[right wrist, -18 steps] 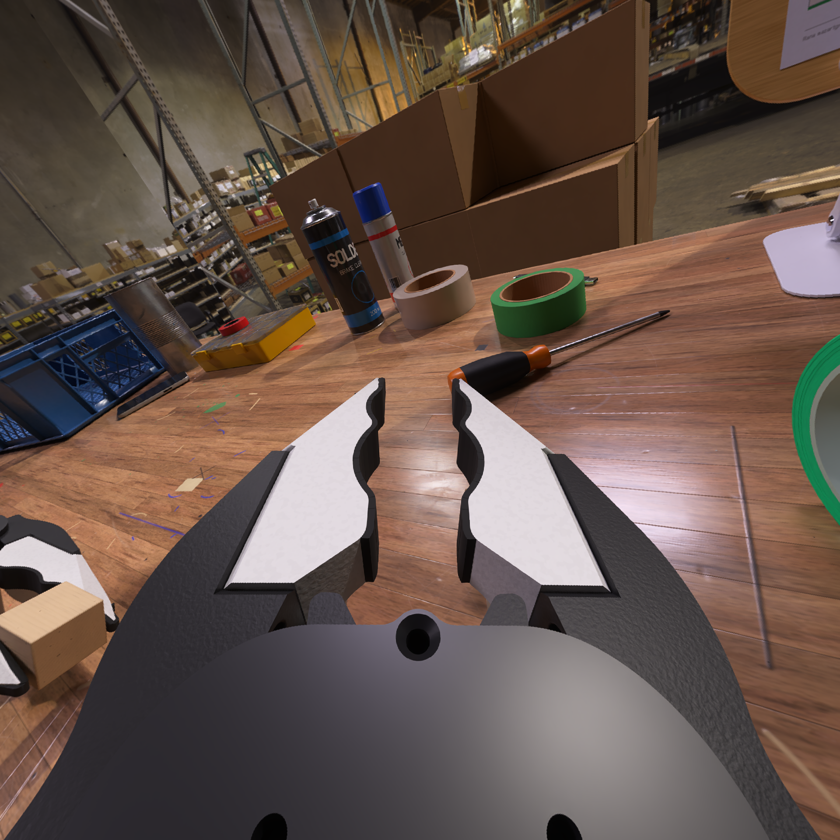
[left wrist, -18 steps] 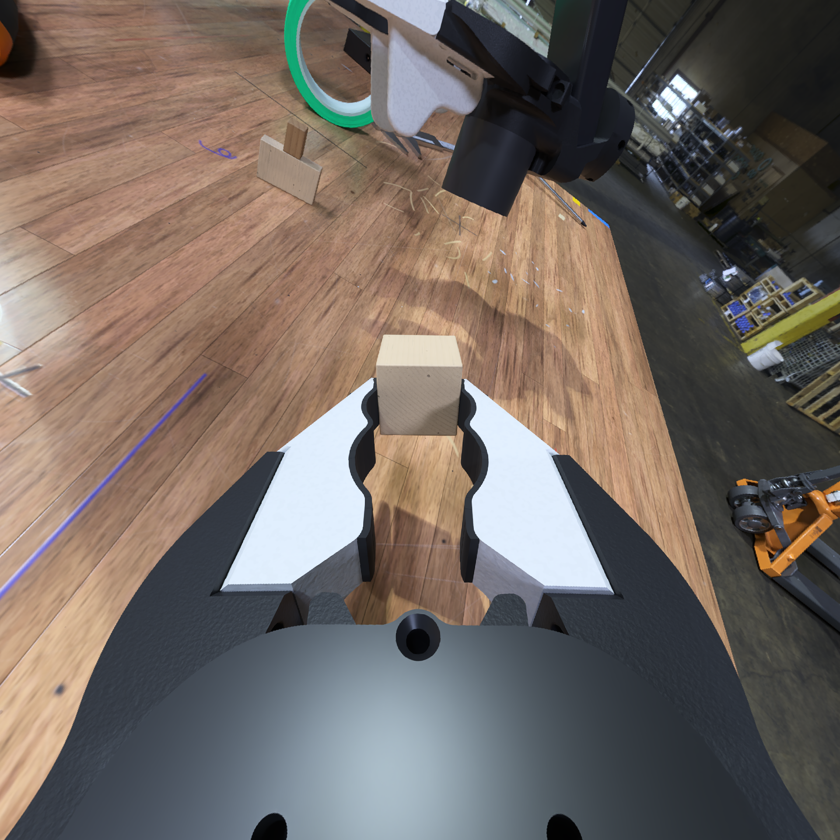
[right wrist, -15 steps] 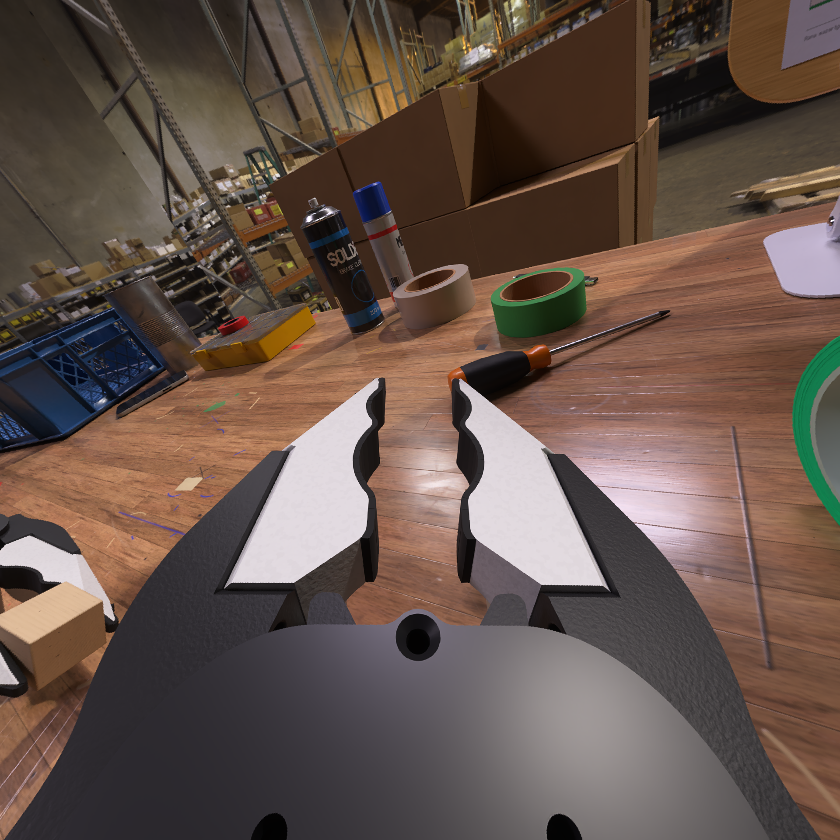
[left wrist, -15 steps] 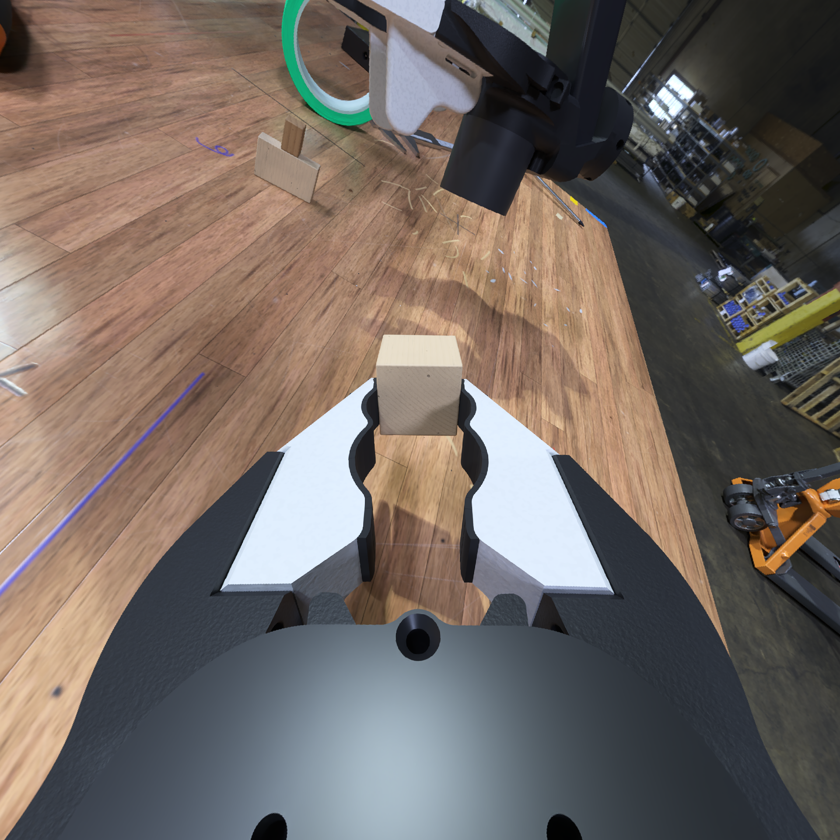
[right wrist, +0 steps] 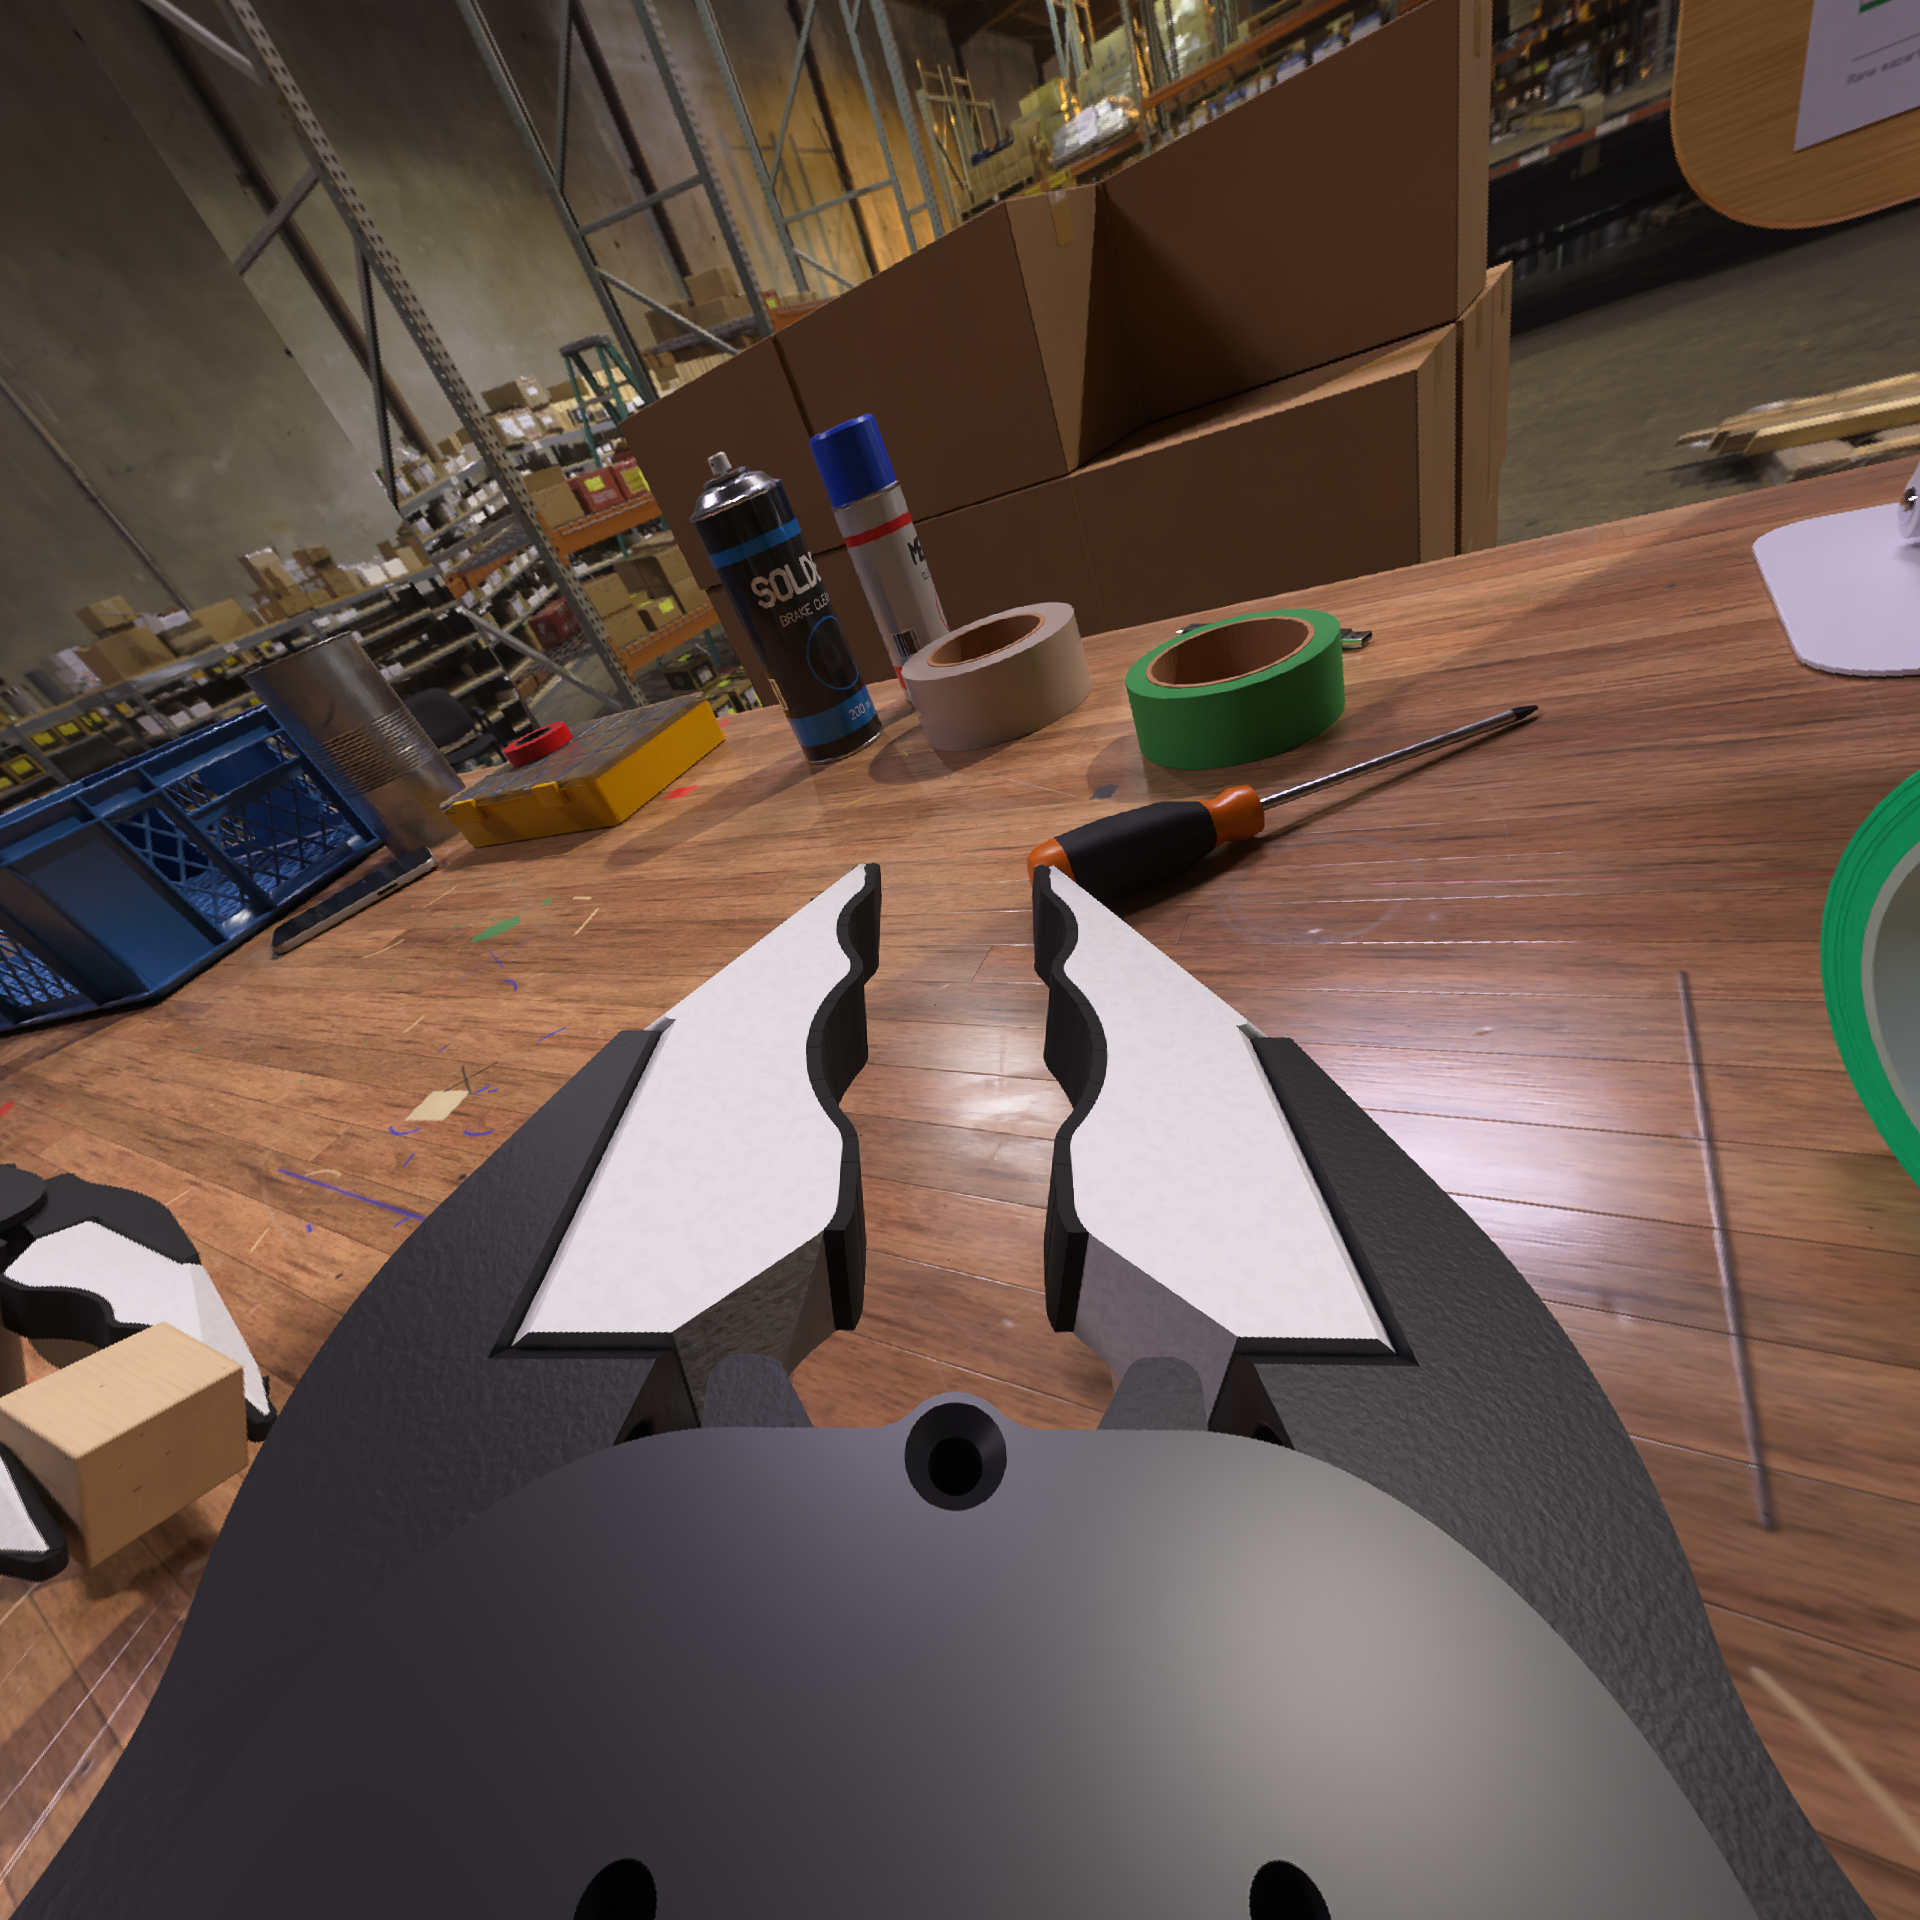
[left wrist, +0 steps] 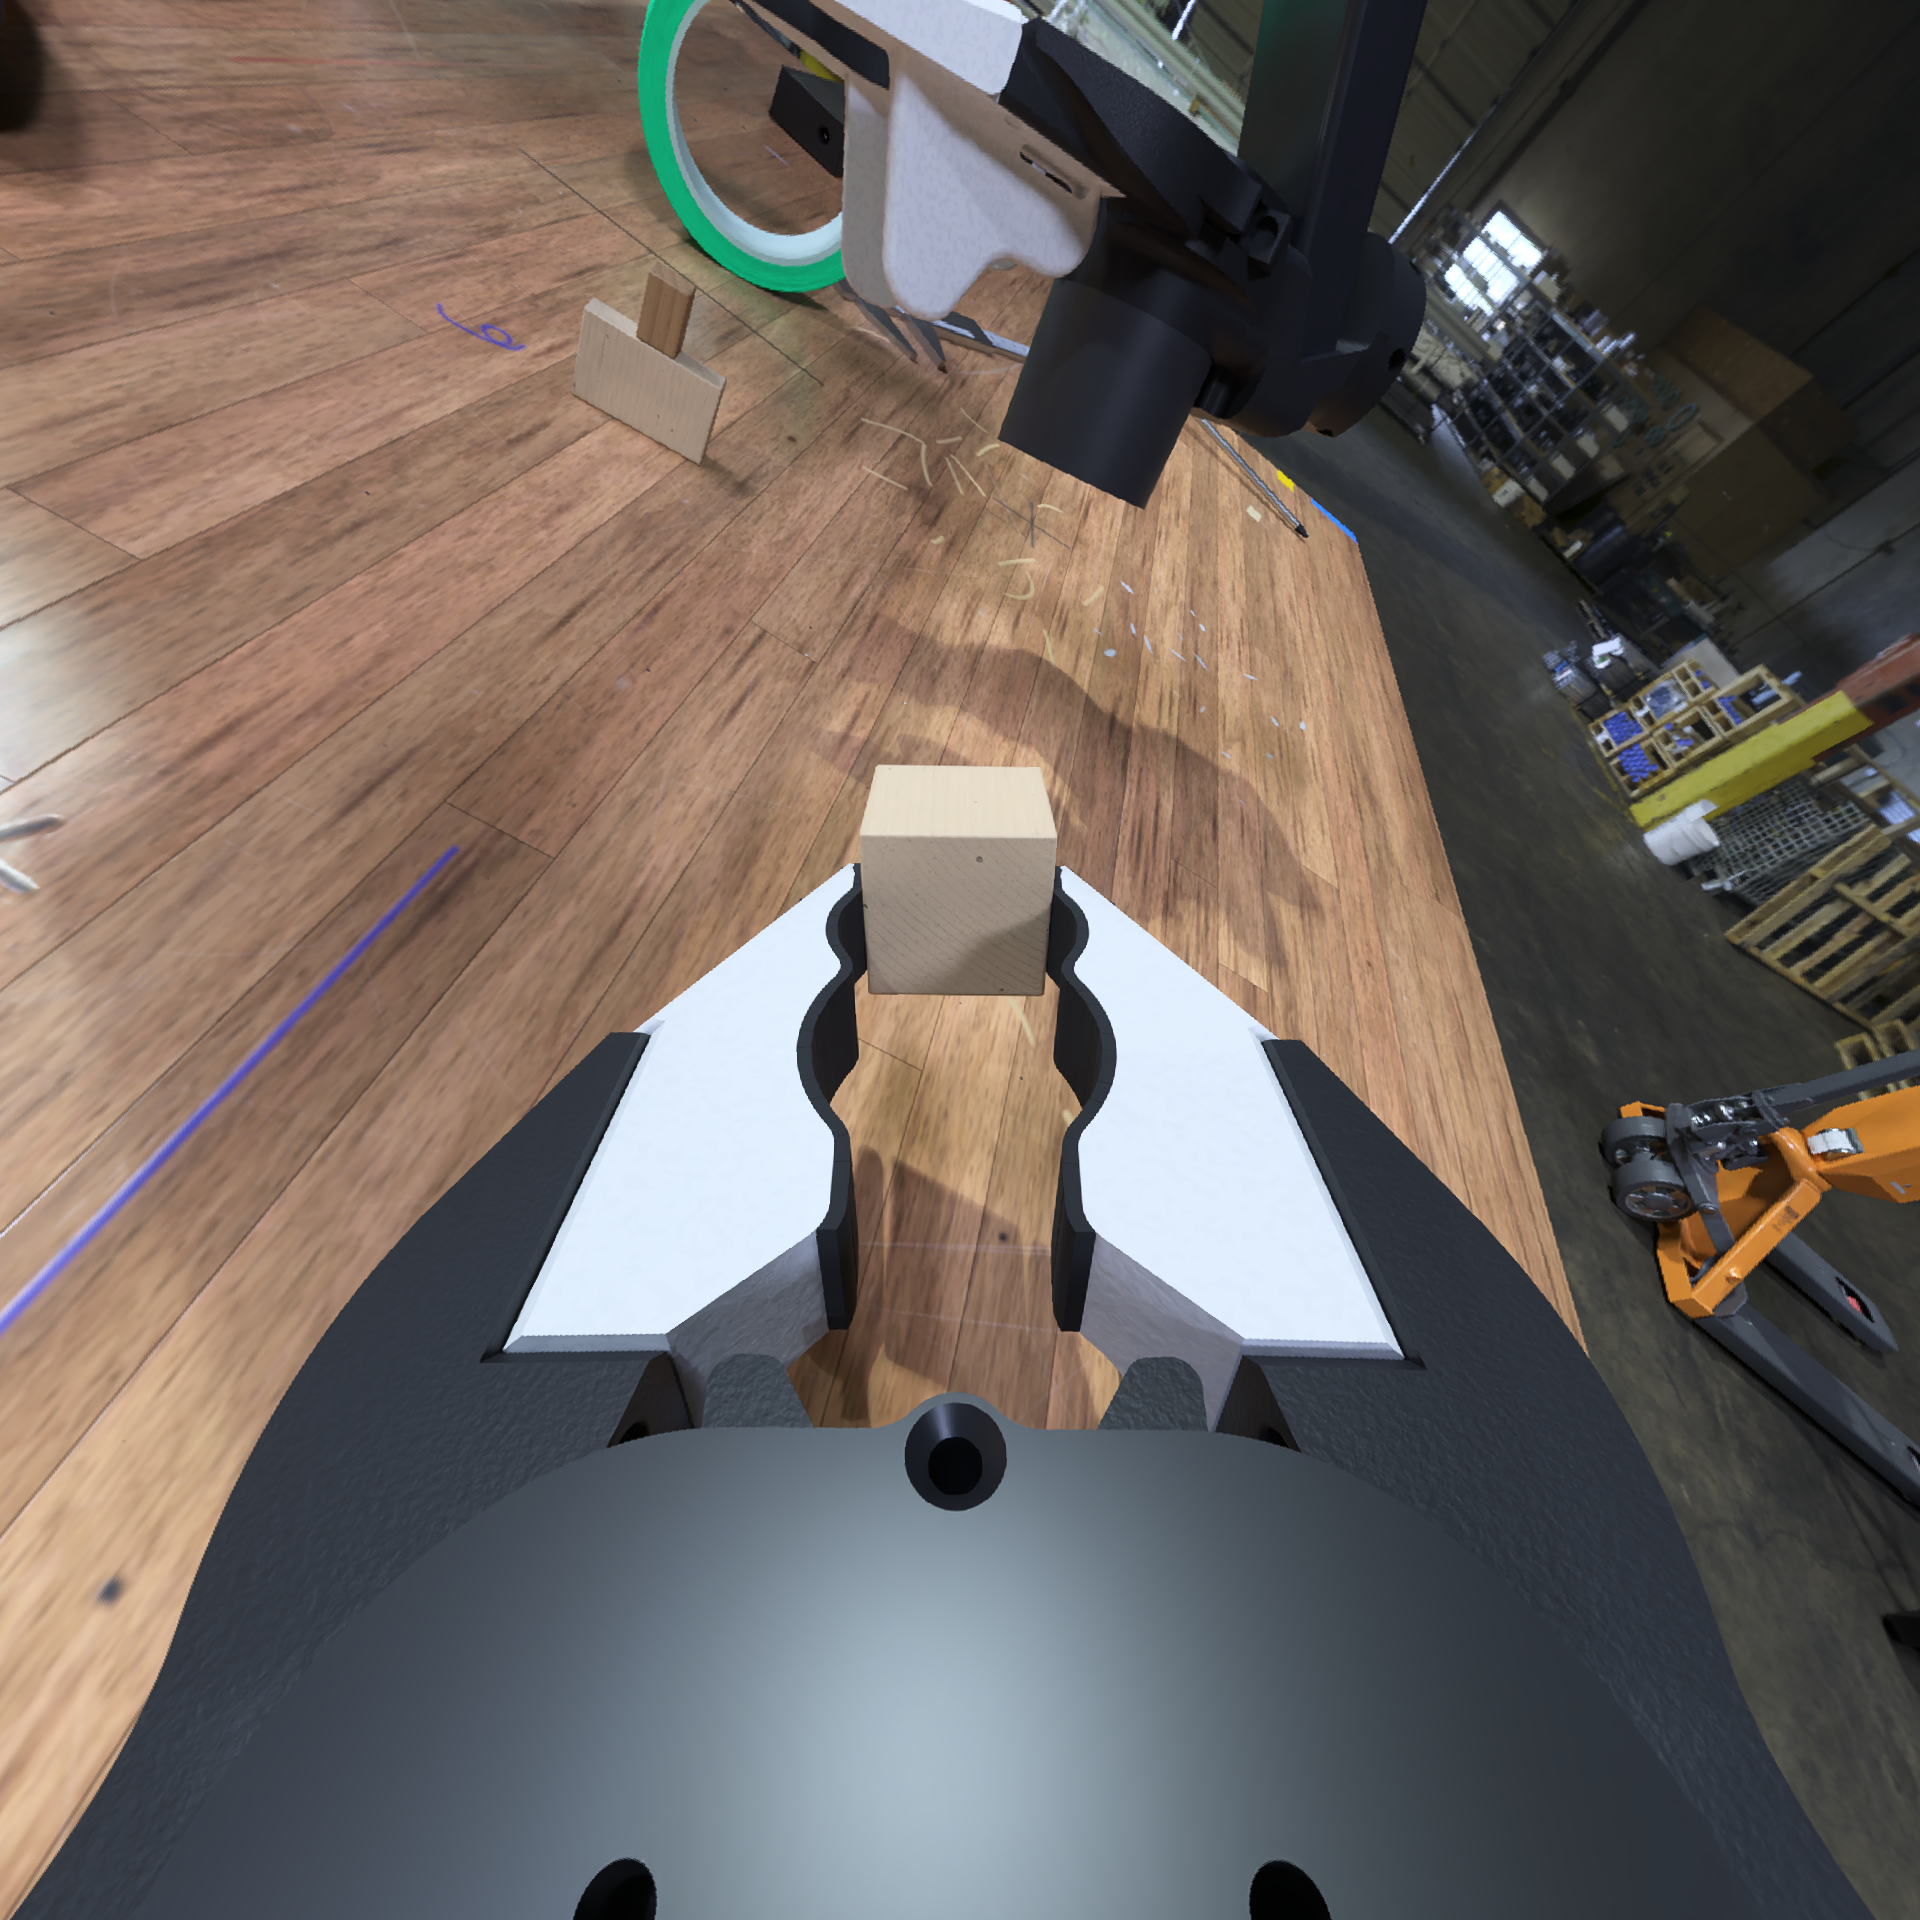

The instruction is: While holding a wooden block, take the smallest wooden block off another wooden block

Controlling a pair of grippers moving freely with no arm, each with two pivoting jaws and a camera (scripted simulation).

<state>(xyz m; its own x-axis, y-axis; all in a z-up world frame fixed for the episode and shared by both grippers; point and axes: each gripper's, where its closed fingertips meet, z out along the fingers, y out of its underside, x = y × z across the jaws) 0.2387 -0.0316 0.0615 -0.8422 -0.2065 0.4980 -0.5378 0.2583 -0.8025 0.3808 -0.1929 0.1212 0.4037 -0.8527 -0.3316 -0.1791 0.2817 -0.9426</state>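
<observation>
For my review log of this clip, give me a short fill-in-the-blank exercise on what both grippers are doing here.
1. The left gripper is shut on a pale wooden ____.
2. The right gripper holds ____.
3. The smallest block stands on a flat block near an upright ____ tape roll.

Missing words: cube; nothing; green

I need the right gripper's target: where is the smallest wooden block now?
In the left wrist view, the smallest wooden block stands on the flat wooden block, upper left, just before the upright green tape roll.
</observation>
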